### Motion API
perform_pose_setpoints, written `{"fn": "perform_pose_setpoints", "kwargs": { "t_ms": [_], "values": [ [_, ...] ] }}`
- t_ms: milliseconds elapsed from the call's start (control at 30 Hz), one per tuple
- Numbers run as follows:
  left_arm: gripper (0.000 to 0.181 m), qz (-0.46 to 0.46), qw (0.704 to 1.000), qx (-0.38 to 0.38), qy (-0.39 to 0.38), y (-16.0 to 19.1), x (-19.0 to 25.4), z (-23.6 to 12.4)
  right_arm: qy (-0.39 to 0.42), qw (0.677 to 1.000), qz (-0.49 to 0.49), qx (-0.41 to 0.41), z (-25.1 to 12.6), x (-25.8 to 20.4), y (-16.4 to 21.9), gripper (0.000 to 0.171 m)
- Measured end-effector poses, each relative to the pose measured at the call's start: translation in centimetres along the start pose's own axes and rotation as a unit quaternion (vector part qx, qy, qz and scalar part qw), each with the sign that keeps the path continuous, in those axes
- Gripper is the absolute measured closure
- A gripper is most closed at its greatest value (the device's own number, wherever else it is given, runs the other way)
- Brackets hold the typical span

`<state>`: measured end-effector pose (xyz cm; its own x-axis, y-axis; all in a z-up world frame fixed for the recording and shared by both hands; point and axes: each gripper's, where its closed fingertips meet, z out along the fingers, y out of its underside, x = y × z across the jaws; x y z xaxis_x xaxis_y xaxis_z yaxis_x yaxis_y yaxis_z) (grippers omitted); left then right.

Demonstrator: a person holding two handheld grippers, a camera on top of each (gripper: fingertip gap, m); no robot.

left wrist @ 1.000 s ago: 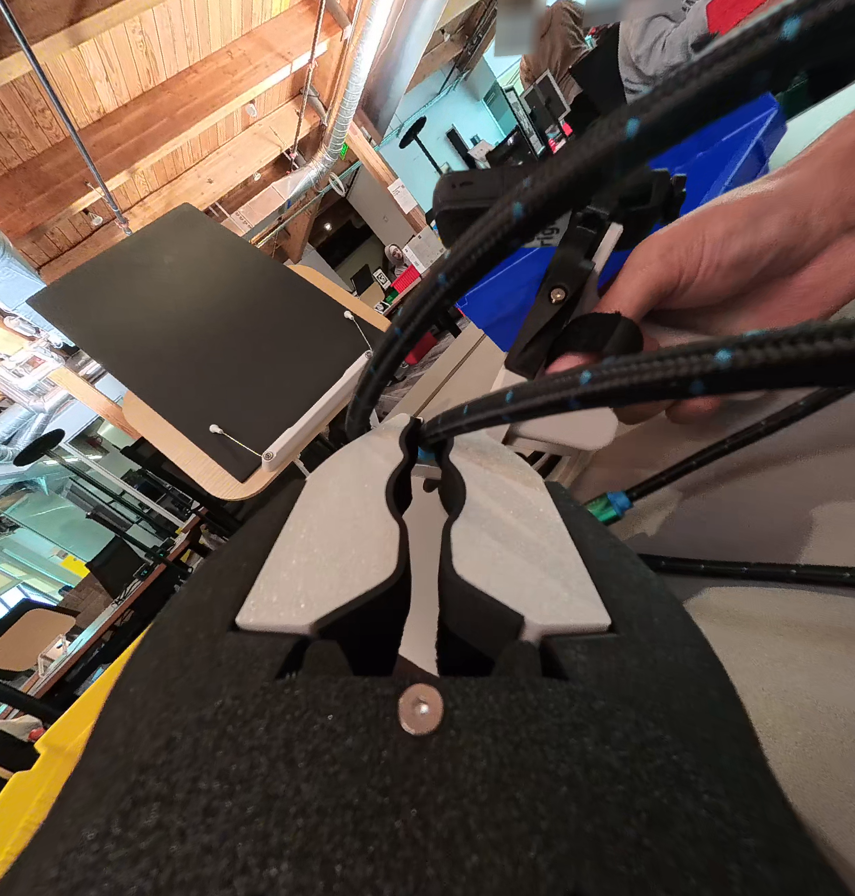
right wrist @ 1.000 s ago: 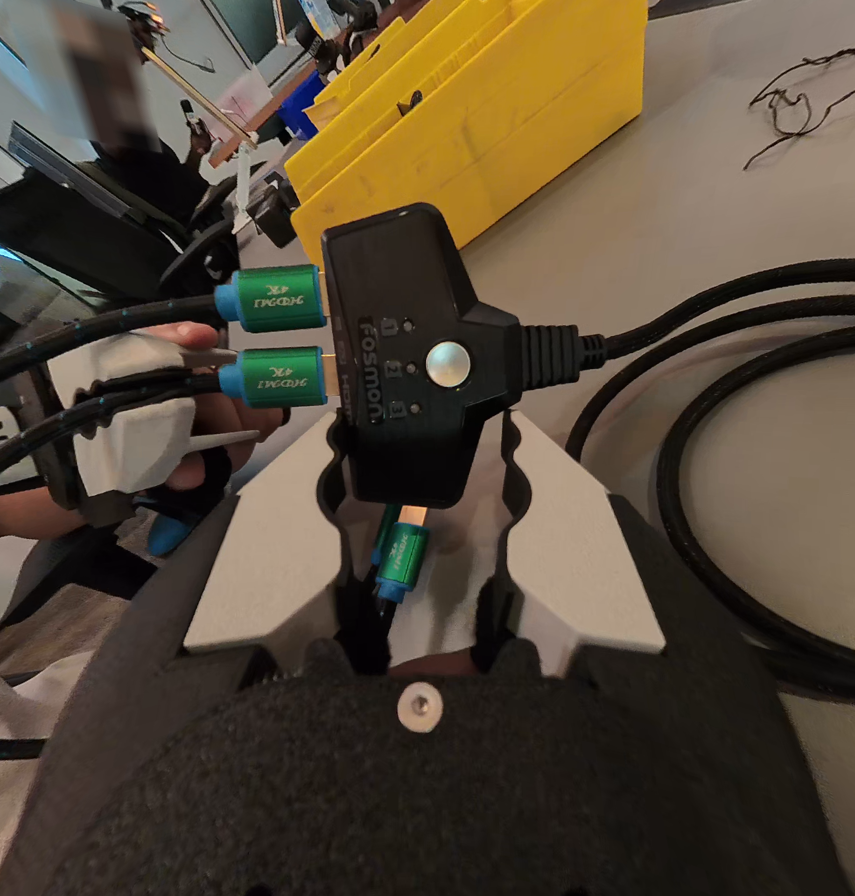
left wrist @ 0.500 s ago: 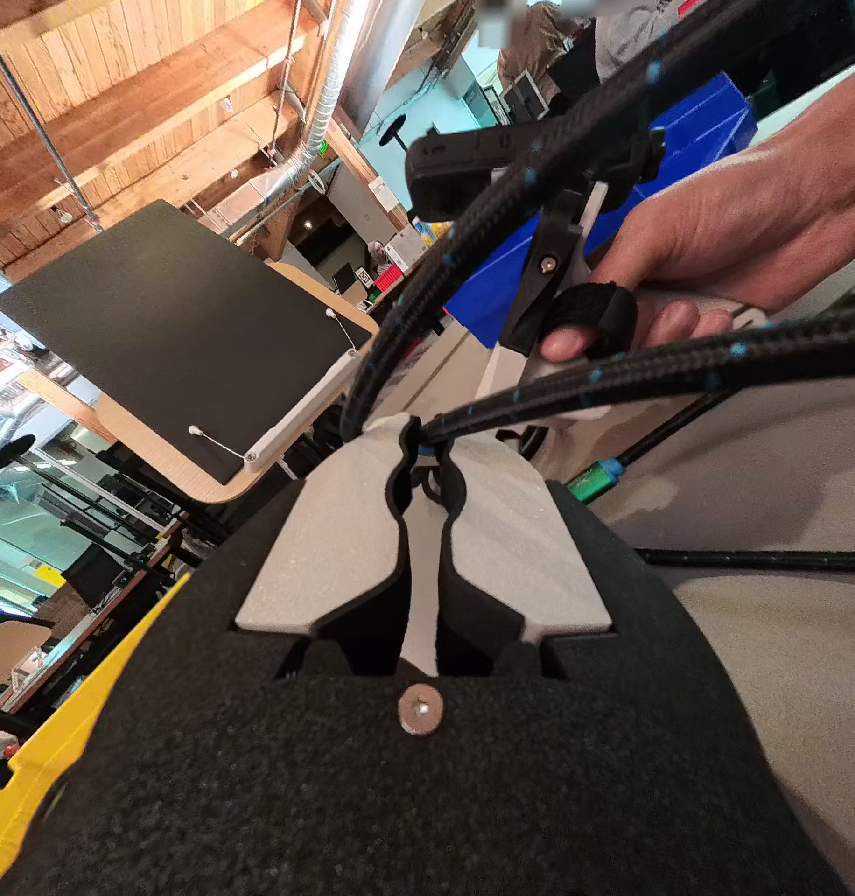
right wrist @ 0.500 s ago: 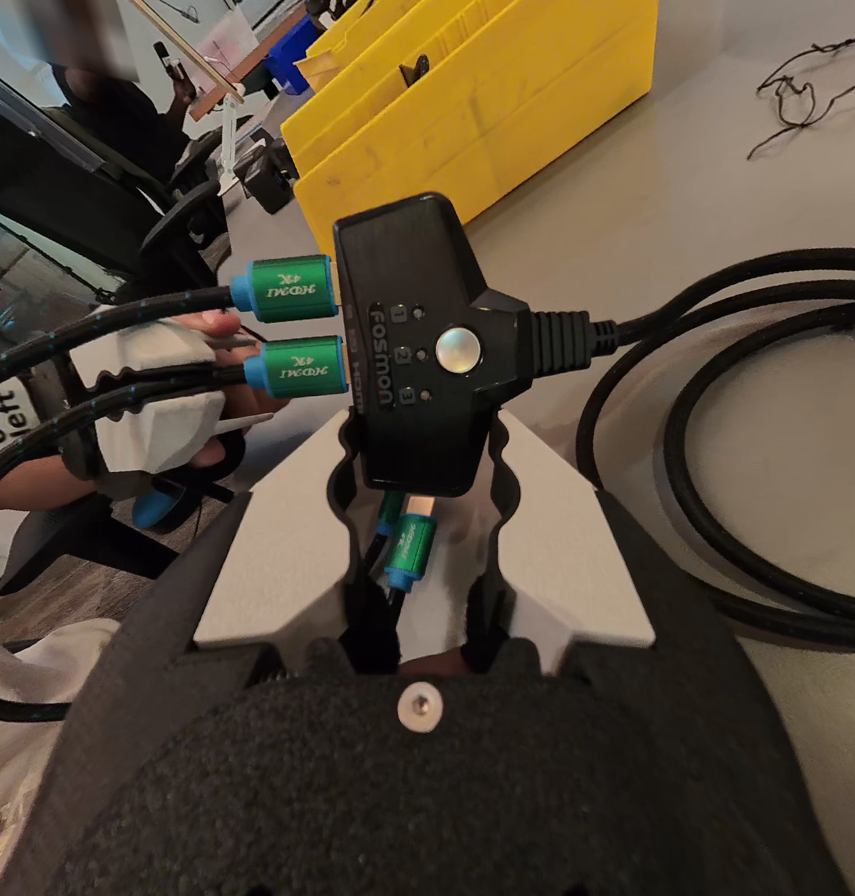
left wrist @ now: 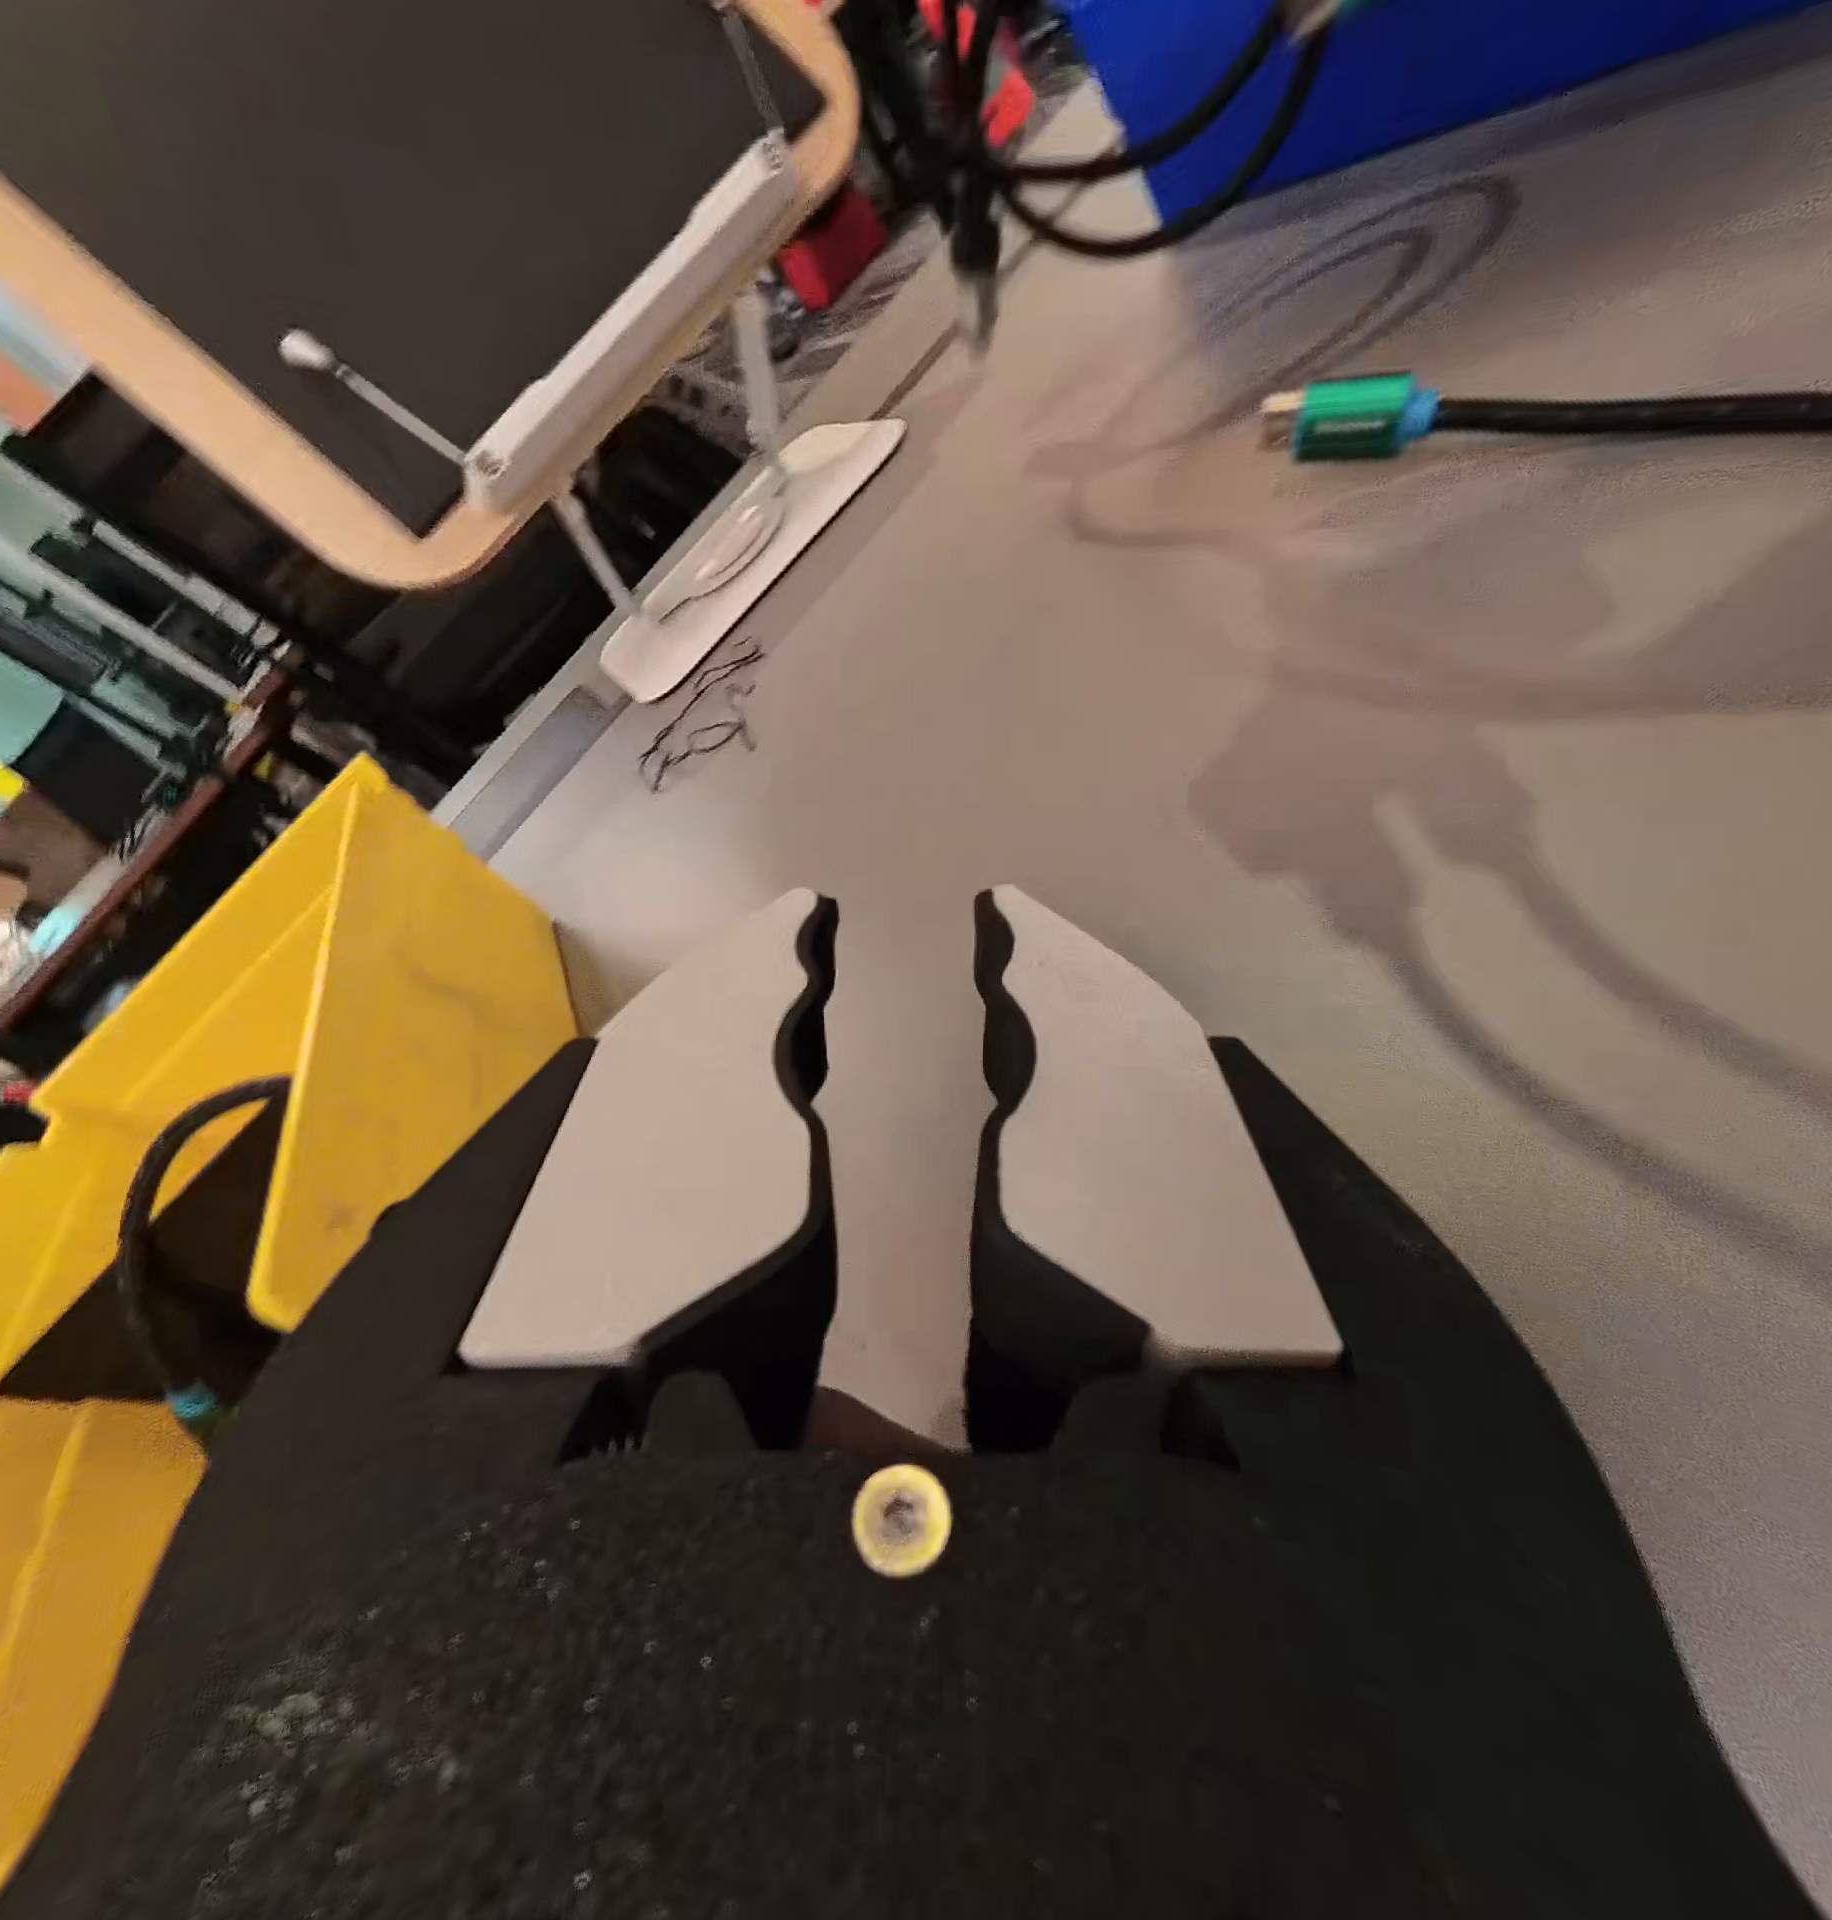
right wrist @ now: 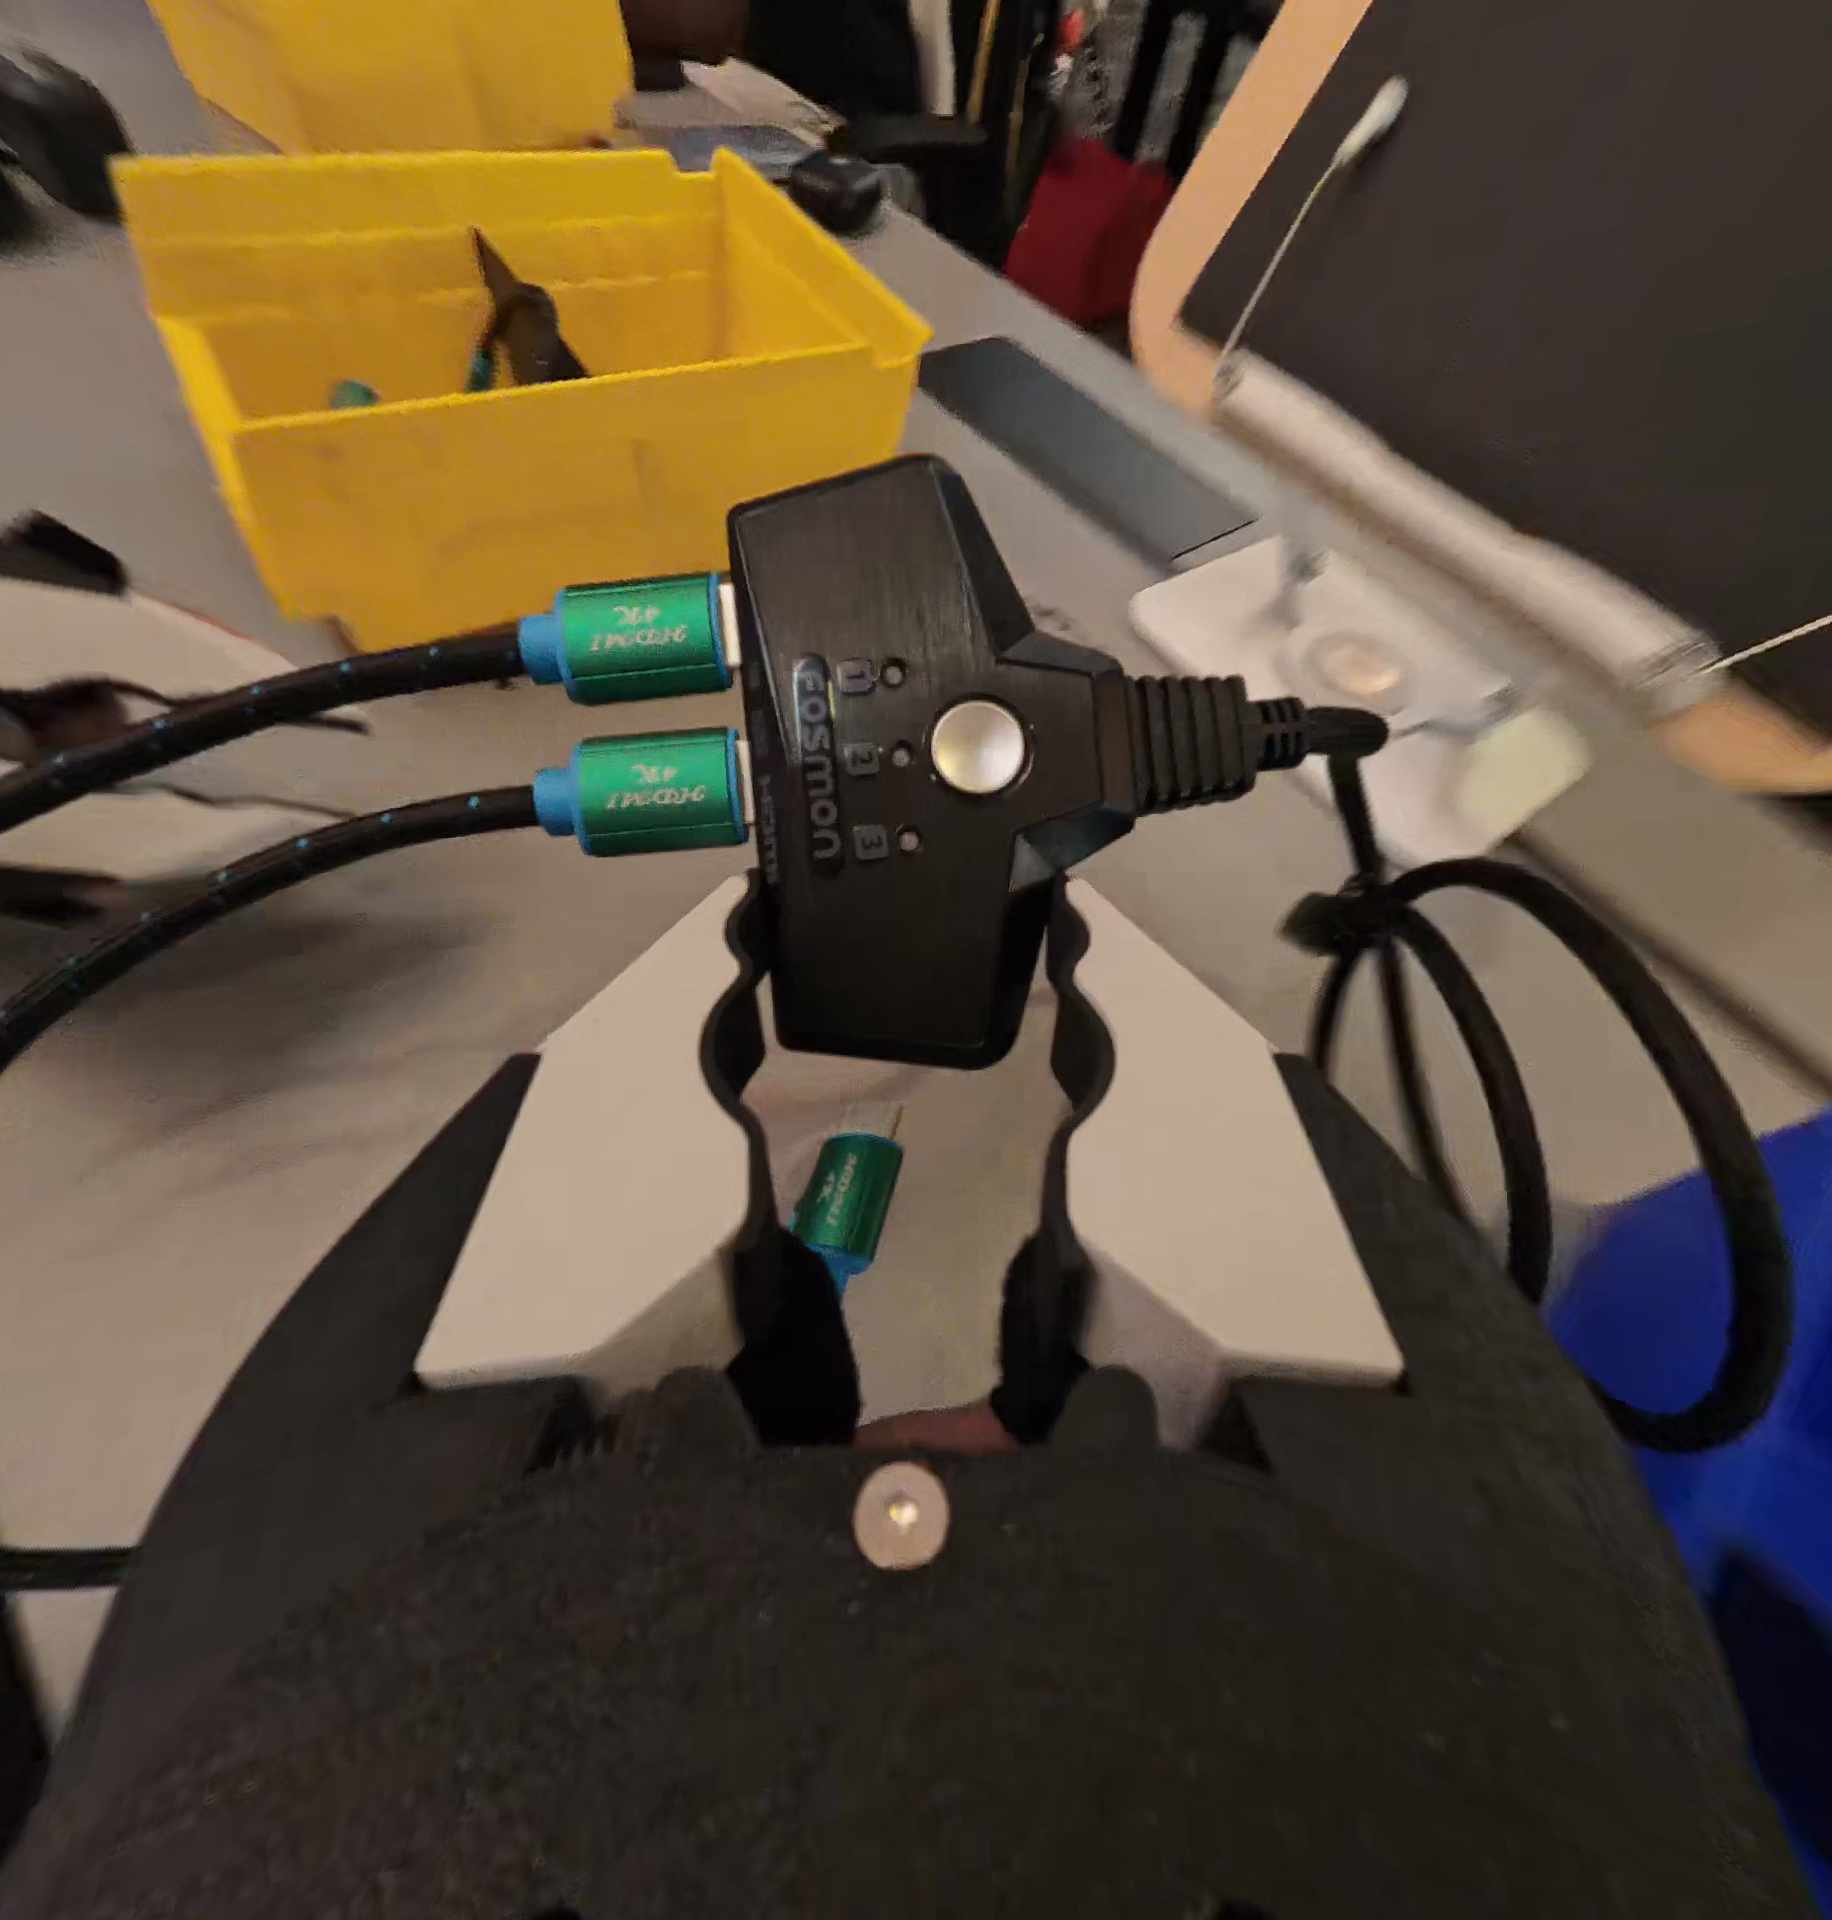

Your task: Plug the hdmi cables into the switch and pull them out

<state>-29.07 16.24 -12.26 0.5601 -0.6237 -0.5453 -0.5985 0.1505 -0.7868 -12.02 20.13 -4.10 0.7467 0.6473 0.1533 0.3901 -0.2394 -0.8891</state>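
My right gripper is shut on the black HDMI switch and holds it above the table. Two green HDMI plugs sit in its left side, an upper plug and a lower plug, with braided cables trailing left. A third green plug lies loose on the table below the switch, between my fingers. My left gripper is open and empty over bare table. A loose green HDMI plug with its black cable lies on the table far ahead to the right of it.
A yellow bin stands behind the switch; it also shows at the left in the left wrist view. A blue bin stands at the back right. A black board on a white stand is at the table's edge. Coiled black cable lies right. The tips of one gripper are about 20 cm away from the tips of the other.
My left gripper has let go of the braided cable, opened and swung away to face the bare table. My right gripper has turned with the switch still held.
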Motion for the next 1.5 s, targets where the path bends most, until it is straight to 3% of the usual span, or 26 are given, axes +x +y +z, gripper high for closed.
{"fn": "perform_pose_setpoints", "kwargs": {
  "t_ms": [133, 333, 500, 600, 733, 800, 967, 1100, 1300, 1500],
  "values": [
    [0.158, -0.053, 0.998, -0.006, -0.012, 0.4, -1.5, -0.2, 0.102, 0.983, -0.148, -0.024, -3.1, 3.7, -4.4, 0.118],
    [0.162, 0.013, 0.999, -0.004, -0.037, 0.0, -1.2, -0.5, 0.234, 0.933, -0.271, -0.039, -9.1, 11.2, -11.1, 0.118],
    [0.164, 0.033, 0.999, 0.008, -0.031, -0.8, -0.4, -0.7, 0.365, 0.861, -0.348, -0.059, -14.4, 19.8, -14.7, 0.118],
    [0.164, 0.031, 0.999, 0.009, -0.03, -0.9, -0.4, -0.4, 0.444, 0.806, -0.384, -0.077, -16.7, 25.7, -14.9, 0.118],
    [0.164, 0.028, 0.999, 0.006, -0.029, -0.8, -0.6, -0.1, 0.504, 0.745, -0.417, -0.132, -16.9, 31.9, -10.9, 0.118],
    [0.164, 0.032, 0.999, 0.009, -0.031, -1.0, -0.6, -0.1, 0.504, 0.736, -0.427, -0.149, -15.2, 33.2, -7.5, 0.118],
    [0.164, 0.035, 0.999, 0.003, -0.032, -0.5, -0.5, 0.0, 0.495, 0.742, -0.422, -0.161, -11.0, 32.9, 0.8, 0.117],
    [0.164, 0.035, 0.999, -0.003, -0.033, 0.1, -0.6, -0.1, 0.466, 0.788, -0.368, -0.163, -8.9, 31.7, 4.7, 0.118],
    [0.164, 0.037, 0.998, -0.01, -0.042, 0.6, -1.2, -0.1, 0.467, 0.803, -0.321, -0.186, -7.1, 30.3, 9.3, 0.117],
    [0.165, 0.046, 0.998, -0.003, -0.048, 0.3, -1.3, -0.1, 0.523, 0.799, -0.234, -0.181, -9.1, 29.1, 10.5, 0.117]
  ]
}}
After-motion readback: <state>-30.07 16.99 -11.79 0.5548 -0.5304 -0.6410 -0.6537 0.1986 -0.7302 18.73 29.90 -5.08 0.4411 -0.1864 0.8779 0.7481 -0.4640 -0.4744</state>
